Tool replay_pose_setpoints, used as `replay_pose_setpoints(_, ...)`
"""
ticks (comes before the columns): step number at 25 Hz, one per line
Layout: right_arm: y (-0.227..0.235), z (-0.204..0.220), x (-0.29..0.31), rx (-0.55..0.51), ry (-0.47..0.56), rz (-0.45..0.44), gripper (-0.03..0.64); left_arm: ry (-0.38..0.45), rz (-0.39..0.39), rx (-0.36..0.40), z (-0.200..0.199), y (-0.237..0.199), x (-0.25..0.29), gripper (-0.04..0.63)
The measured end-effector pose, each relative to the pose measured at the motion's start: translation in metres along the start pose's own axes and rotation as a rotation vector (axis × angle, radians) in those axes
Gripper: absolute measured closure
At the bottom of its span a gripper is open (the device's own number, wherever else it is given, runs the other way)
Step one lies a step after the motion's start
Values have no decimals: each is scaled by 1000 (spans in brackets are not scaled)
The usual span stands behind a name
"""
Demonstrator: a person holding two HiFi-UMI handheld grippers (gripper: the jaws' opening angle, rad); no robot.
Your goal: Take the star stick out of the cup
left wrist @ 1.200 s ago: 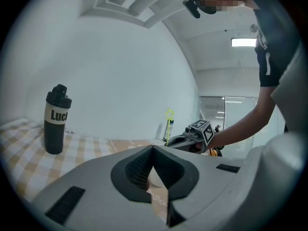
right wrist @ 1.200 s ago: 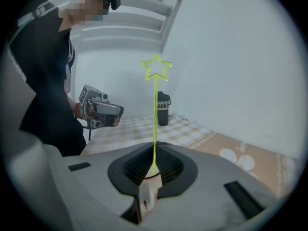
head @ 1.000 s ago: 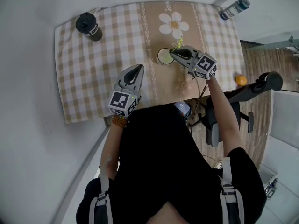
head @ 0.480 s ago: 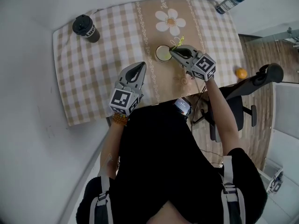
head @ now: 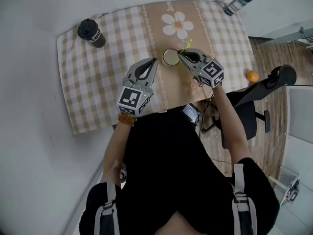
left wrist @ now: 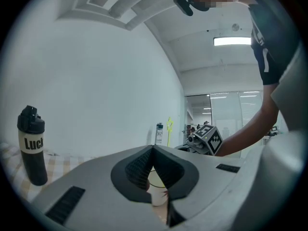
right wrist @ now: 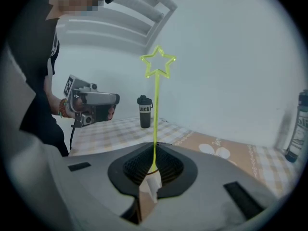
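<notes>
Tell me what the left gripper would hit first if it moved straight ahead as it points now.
Probably the cup, just ahead of the left gripper, though depth is unclear.

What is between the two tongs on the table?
The cup sits between the left tongs and the right tongs, which pinch the star stick. The head view shows it.

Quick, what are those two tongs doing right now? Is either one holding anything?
Left tongs: closed, nothing held.
Right tongs: closed on the yellow star stick.
</notes>
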State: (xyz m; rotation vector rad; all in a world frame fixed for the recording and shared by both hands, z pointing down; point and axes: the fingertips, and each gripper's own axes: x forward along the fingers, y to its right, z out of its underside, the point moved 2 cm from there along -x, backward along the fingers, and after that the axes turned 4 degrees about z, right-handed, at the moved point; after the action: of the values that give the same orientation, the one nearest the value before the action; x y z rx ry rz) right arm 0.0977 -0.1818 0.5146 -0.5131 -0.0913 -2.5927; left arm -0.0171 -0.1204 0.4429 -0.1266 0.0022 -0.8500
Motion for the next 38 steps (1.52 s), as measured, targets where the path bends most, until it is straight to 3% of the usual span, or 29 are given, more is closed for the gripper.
replay_pose_setpoints(20,-15,-62,-21,66,100,164,598,21,-57,23,-22,-8,24,593)
replay_pose_setpoints(31,-26,-76,-37,102,128,256,598,26,-70,5,-18,1,22,592)
replay_pose_setpoints(38,-37,-79,-46,65,124,309,598,35,-80,10,-15,2,16,593)
